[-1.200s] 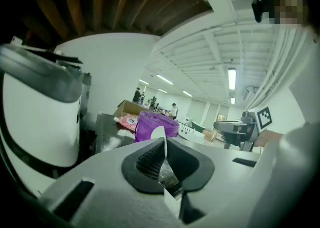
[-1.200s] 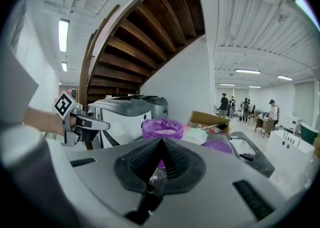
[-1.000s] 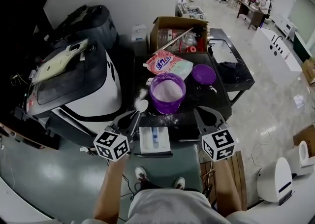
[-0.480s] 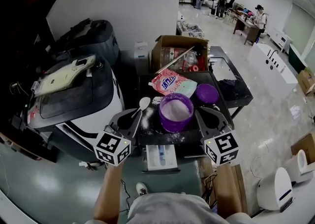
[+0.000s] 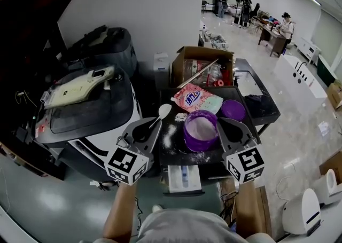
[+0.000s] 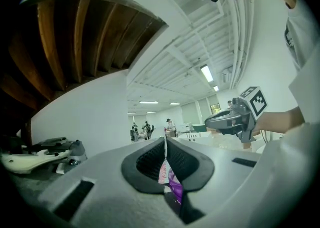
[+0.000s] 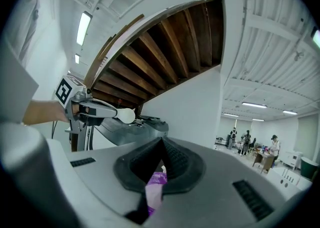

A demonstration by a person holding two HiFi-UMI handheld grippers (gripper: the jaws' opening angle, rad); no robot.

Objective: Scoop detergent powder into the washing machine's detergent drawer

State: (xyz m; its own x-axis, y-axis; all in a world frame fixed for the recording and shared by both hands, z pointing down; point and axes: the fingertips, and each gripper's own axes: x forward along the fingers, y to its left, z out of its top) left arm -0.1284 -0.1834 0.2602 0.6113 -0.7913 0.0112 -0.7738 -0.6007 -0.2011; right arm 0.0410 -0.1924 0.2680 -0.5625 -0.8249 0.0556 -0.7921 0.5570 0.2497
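Moved: the left gripper (image 5: pixel 154 125) and right gripper (image 5: pixel 222 123) have come forward from either side of the drawer (image 5: pixel 175 179) and now flank the tub (image 5: pixel 199 146). The spoon (image 5: pixel 163 112) has gone from the tub's left rim to a spot beside the bag (image 5: pixel 195 99).
Left gripper: its jaws are closed on the spoon's handle. The white bowl sticks out ahead, left of the bag and apart from the tub. Whether it carries powder cannot be told.
Right gripper: its jaws are together with nothing held. It is just right of the tub, near the lid (image 5: pixel 233 109).
Tub: purple, open and upright in the middle of the table (image 5: pixel 179 154), with white powder (image 5: pixel 200 127) inside.
Lid: purple, lying flat behind and to the right of the tub, apart from it.
Bag: pink and pale green, lying flat just behind the tub.
Box (image 5: pixel 203 51): open cardboard at the back of the table, holding packets, with a long rod lying slantwise across it.
Drawer: white, at the table's near edge, nearer the person than the tub. A blue strip runs down its middle, and powder in it cannot be made out.
Spill (image 5: pixel 170 136): powder is dusted on the table left of and in front of the tub.
Washer (image 5: pixel 96 114): left of the table, with a flat pale thing lying on its dark top.
Between: the tub stands between the two grippers, and the left gripper's body lies between the spoon and the drawer.
Far off: people at desks down the hall.
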